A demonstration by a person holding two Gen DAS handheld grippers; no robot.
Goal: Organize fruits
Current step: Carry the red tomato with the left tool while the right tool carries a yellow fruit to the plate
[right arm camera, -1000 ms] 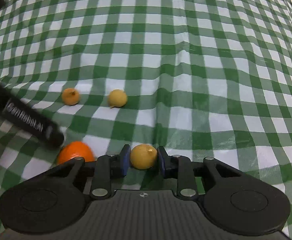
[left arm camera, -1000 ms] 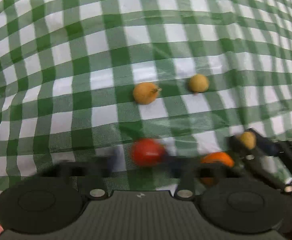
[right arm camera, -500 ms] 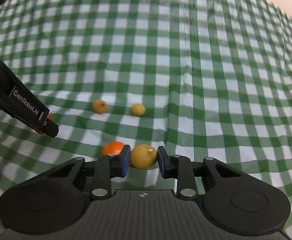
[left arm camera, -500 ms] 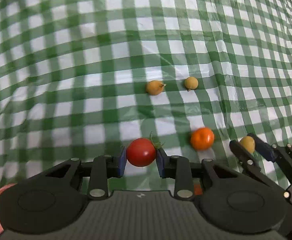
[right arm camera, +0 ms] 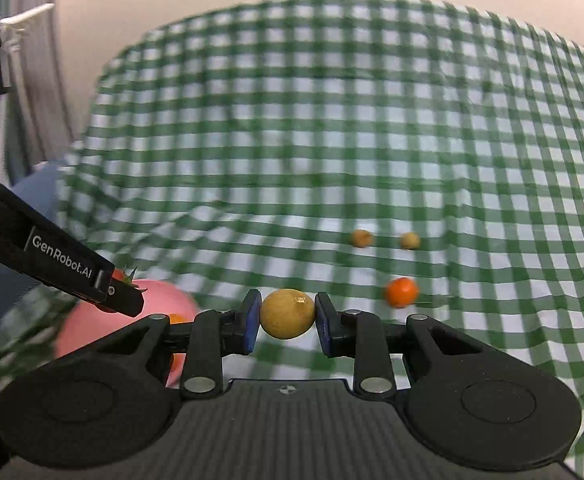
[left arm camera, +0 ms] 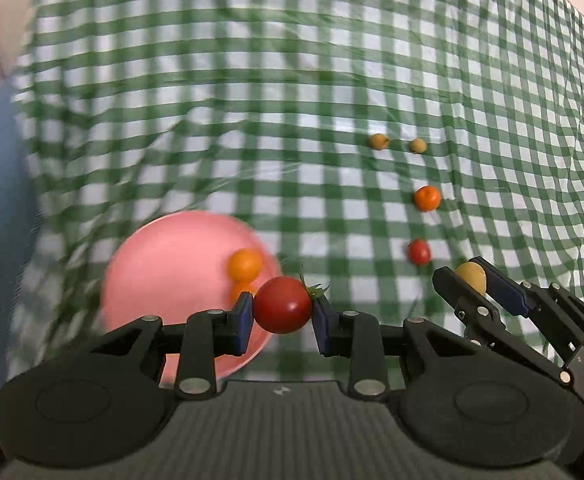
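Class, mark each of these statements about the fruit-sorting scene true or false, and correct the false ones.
1. The left gripper is shut on a red tomato. True.
2. The right gripper is open and holds nothing. False: it is shut on a yellow fruit.
3. The pink plate has no fruit on it. False: an orange fruit lies on it near its right edge.
4. A small red tomato lies on the checked cloth, off the plate. True.
5. The cloth is blue and white. False: it is green and white.
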